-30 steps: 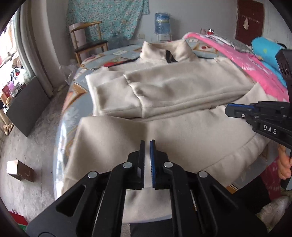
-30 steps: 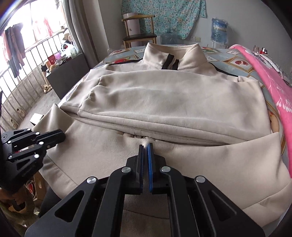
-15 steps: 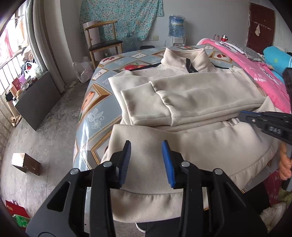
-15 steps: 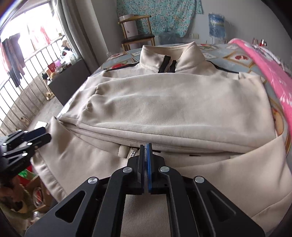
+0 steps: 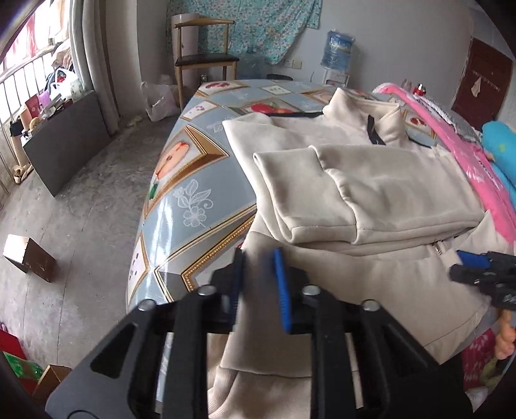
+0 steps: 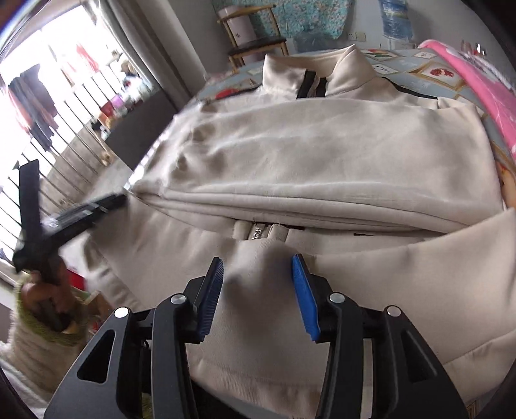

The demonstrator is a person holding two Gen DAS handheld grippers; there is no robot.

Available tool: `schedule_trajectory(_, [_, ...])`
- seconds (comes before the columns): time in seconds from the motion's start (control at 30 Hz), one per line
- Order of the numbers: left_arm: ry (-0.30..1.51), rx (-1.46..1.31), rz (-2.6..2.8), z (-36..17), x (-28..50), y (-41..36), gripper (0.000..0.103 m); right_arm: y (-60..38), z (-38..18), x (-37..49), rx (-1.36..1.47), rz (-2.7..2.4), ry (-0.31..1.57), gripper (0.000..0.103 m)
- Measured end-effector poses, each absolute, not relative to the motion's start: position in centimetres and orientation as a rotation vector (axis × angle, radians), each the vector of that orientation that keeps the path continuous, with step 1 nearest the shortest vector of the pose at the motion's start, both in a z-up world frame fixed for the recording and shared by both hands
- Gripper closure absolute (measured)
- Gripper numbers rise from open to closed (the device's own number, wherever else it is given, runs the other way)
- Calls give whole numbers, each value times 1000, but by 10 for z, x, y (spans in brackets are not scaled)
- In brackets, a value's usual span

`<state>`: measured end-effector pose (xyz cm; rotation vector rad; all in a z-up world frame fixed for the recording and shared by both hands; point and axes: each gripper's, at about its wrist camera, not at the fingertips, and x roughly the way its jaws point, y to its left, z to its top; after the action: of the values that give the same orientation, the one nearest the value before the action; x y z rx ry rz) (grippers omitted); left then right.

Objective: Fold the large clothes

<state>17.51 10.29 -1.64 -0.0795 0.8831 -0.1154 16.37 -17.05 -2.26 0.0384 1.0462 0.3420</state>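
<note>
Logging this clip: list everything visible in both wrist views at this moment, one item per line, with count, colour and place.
jacket: one, cream, spread on the table, sleeves folded across the chest, hem toward the grippers
table: one, grey-blue patterned cover, under the jacket
pink cloth: one, pink, table's right side
chair: one, wooden with a dark seat, by the far wall
water bottle: one, blue, against the far wall
floral cloth: one, teal, hanging on the far wall
box: one, brown, on the floor at left
left gripper: one, black with blue pads, open over the hem's left part
right gripper: one, black with blue pads, open over the hem's middle
</note>
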Motion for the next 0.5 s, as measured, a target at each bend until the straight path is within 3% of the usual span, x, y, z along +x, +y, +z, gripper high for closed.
schedule_trajectory(0.03, [875,-84,-119,-14,173,104,94,-166,-22,164,-1,319,1040,64])
schedule_trajectory(0.1, [851,-96,-119,-8,168,106,96,-159,-20,162,-76,274,1026,87])
schedule_trajectory(0.17, [823,-113,-127,-3,162,108,97,-153,-17,157,-115,269,1018,97])
schedule_trajectory(0.5, [724,-149,-138,19,155,115,98,-144,15,163,-163,203,907,98])
